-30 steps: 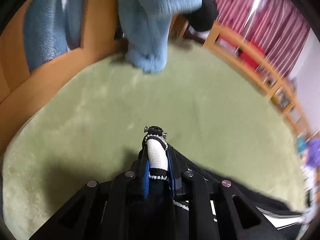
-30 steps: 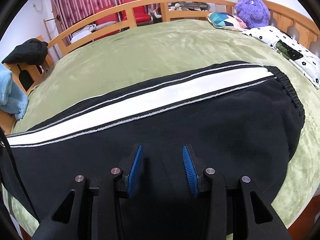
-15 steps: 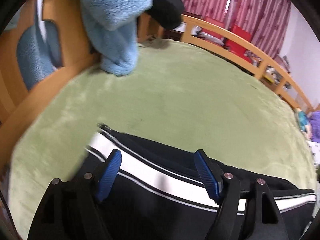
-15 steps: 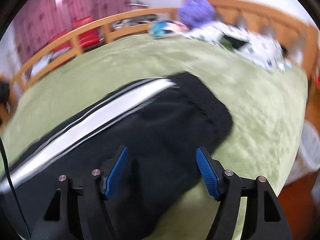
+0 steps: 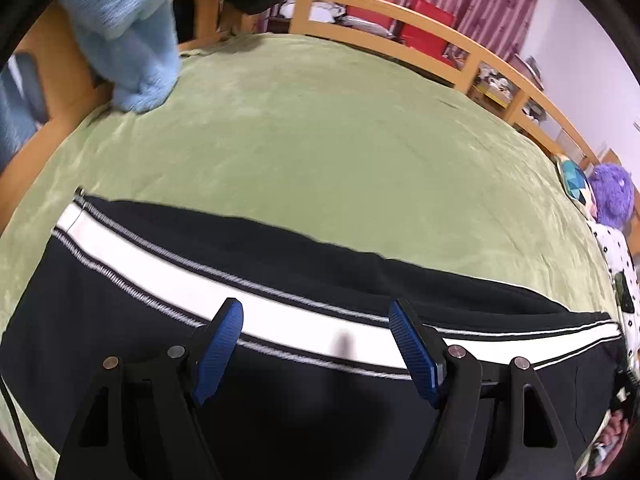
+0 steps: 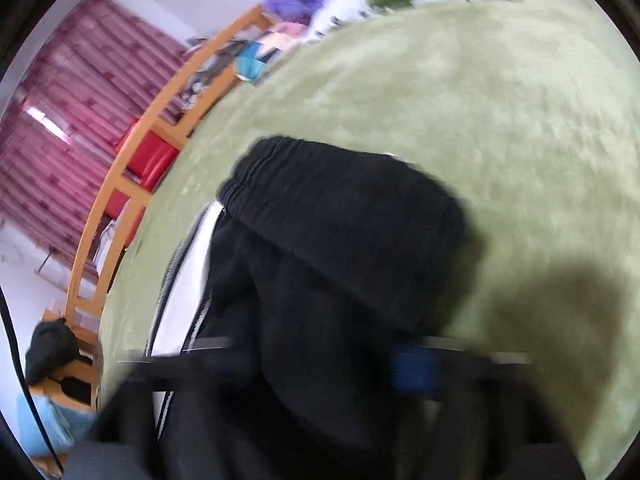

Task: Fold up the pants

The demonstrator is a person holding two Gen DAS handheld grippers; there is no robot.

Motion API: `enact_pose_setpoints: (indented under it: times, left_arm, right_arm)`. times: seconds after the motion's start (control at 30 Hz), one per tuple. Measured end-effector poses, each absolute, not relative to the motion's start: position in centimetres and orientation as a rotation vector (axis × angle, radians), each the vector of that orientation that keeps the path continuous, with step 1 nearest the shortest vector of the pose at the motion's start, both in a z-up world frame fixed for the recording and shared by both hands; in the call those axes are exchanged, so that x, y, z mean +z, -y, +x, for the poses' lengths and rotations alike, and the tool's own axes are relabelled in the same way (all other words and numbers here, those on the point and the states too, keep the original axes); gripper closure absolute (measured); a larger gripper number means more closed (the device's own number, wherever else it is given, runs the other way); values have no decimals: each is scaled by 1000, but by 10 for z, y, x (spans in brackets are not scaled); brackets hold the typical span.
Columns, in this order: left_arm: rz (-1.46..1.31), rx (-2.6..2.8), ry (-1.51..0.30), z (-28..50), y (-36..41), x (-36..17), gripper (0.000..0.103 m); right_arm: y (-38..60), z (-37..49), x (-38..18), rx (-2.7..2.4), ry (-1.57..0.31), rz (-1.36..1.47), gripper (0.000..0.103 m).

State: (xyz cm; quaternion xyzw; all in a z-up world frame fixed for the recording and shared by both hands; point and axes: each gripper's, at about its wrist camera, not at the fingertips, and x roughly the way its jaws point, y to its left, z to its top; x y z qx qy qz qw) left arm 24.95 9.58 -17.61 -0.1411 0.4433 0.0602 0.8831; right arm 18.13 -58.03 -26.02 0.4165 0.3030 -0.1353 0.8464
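Black pants point(image 5: 120, 312) with a white side stripe lie flat on the green bed cover, leg hem at the left, in the left wrist view. My left gripper point(image 5: 316, 344) is open and empty above the stripe. In the blurred right wrist view the pants' elastic waistband point(image 6: 344, 184) lies ahead. My right gripper point(image 6: 288, 364) is smeared by motion just above the waist end; its jaws look apart with nothing held.
A wooden bed rail point(image 5: 400, 12) runs along the far side. A light blue blanket point(image 5: 132, 32) hangs over the left end. A purple plush toy point(image 5: 612, 196) and a dotted pillow point(image 5: 616, 256) lie at the right. Green cover point(image 6: 480, 100) spreads beyond the waistband.
My left gripper let go of the leg hem, opened and drew back along the stripe. My right gripper opened wider and swung toward the waistband, tilting sharply.
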Motion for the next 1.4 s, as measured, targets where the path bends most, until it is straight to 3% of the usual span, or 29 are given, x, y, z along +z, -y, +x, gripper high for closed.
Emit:
enact_pose_setpoints:
  times: [0.17,0.33,0.43,0.77,0.97,1.07,1.13,1.17,1.2,1.4]
  left_arm:
    - [-230,105,-862,236,-87,-152,29]
    - [-205,169,-871,227,-108,-155,29]
    - [-237,211,-872,216,-135,-157,29]
    - [-256,291,-894,249,-214,-168,29]
    - [-308,315,-934,293,-241,-190,29]
    - [-254,387,-1045,320,-249,-223,30]
    - [-305,356,-1090,328,-257,-241,39]
    - [-362,308,-1093,328,-261,-248,57]
    - [-346,300,-1086,327,-259,-249,69]
    - [-418,236,-917,293,-282,-214,76]
  right_arm:
    - [617,143,-219,-253,-492,881,76]
    - [619,171,-264,-356,-823,715,59]
    - [606,157,-261,-377,-843,652,52]
    - [501,144,-180,-349,-751,288,51]
    - [437,193,-184,-217,-779,293,51]
    - [412,209,-190,-175,-795,282,51]
    - [400,219,-194,-156,-810,275,51]
    - [397,221,-196,-150,-815,275,51]
    - [393,222,-198,-143,-819,276,51]
    - [371,236,-195,-113,-806,256,51]
